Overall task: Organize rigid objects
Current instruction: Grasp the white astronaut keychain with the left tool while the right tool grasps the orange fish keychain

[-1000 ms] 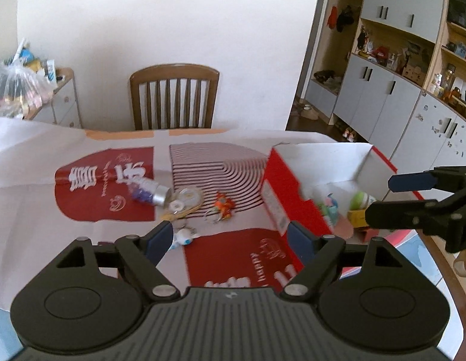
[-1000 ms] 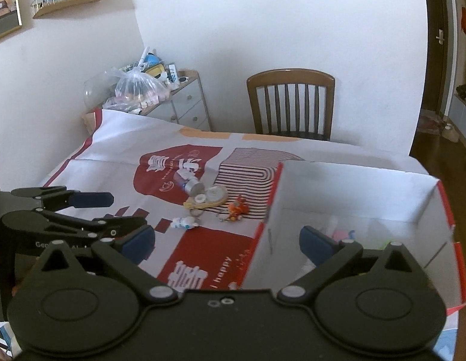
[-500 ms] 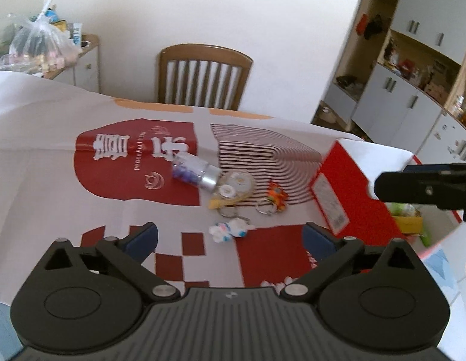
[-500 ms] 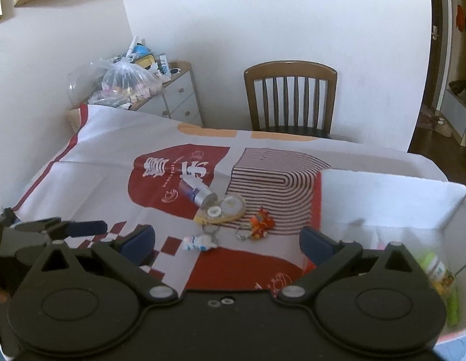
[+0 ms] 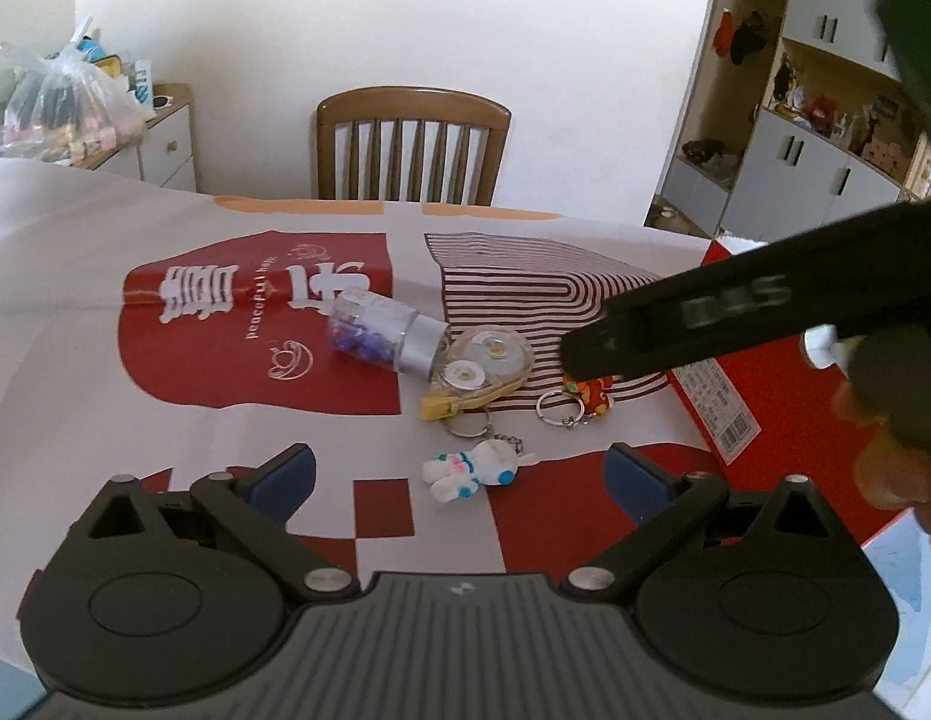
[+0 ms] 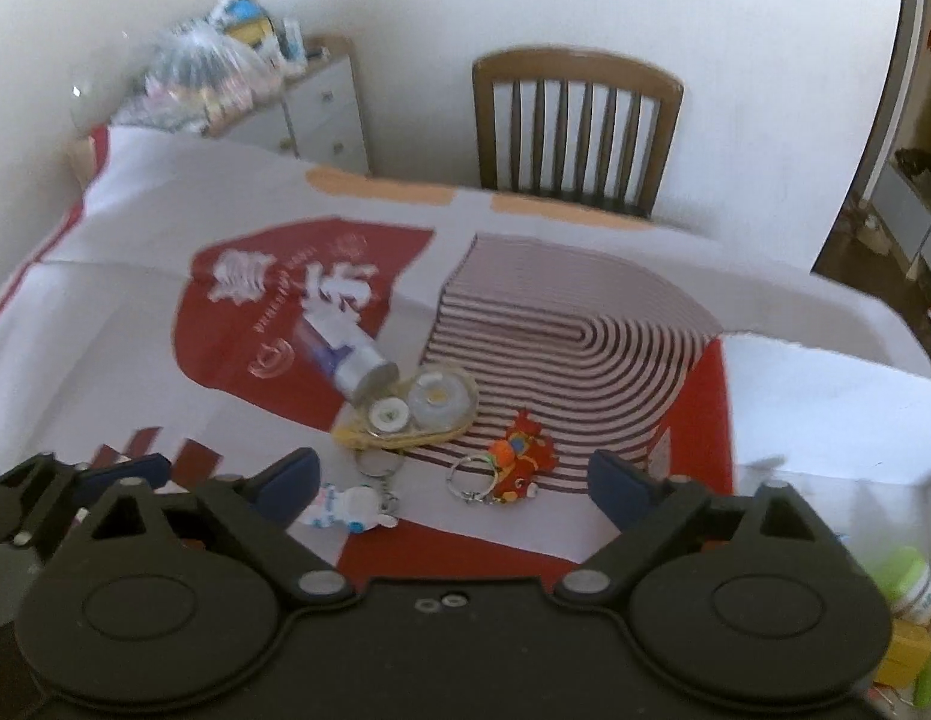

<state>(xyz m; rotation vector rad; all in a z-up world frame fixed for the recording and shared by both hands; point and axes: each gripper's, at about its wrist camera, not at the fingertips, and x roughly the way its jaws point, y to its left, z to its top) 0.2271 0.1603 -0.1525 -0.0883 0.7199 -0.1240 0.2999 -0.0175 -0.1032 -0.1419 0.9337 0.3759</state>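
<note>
On the red-and-white cloth lie a clear bottle (image 5: pixel 381 333) (image 6: pixel 345 354) with purple beads and a silver cap, a tape dispenser (image 5: pixel 483 366) (image 6: pixel 423 405), an orange-red keychain (image 5: pixel 585 396) (image 6: pixel 519 456) and a white astronaut keychain (image 5: pixel 471 471) (image 6: pixel 351 507). My left gripper (image 5: pixel 460 473) hangs open above the astronaut, which sits between its fingers in that view. My right gripper (image 6: pixel 453 480) hovers over the orange-red keychain with its jaws closing; the pads touch nothing. It crosses the left wrist view as a black bar (image 5: pixel 705 312). The red box (image 5: pixel 729 396) (image 6: pixel 825 396) stands to the right.
A wooden chair (image 5: pixel 411 150) stands behind the table. A full plastic bag (image 5: pixel 63 102) sits on a drawer cabinet at the back left. Cupboards (image 5: pixel 825 168) line the right wall. A green bottle (image 6: pixel 903 588) lies in the box with other small items.
Both grippers have sunk towards the small objects. The right one swung left from over the box to above the keychains. The left jaws spread wider.
</note>
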